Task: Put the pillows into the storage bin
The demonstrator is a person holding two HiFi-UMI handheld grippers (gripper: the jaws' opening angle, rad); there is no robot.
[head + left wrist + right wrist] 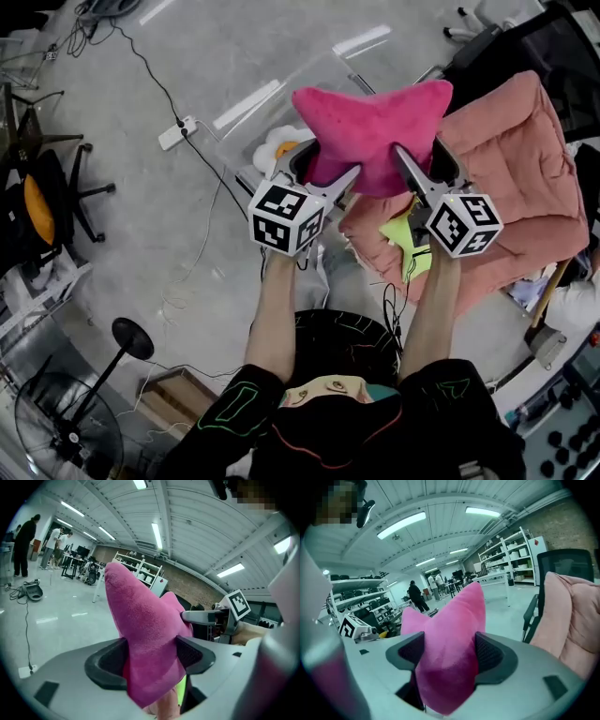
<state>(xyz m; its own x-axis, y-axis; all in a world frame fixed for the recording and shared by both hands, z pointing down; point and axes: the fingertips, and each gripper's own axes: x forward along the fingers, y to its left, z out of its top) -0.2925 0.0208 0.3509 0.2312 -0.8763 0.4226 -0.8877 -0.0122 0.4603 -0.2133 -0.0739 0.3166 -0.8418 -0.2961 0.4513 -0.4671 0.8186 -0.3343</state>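
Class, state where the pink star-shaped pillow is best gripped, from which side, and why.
Grip two neighbouring points of the pink pillow, one per gripper, from the person's side, as the left gripper and right gripper do now: the soft tapered points squash between jaws; the body looks too broad.

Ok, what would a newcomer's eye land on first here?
The bright pink star-shaped pillow, held up mid-air at the head view's centre, with the left gripper and right gripper each clamped on a lower point. Then the big salmon cushion to its right, and the clear storage bin beyond it, towards the upper left.
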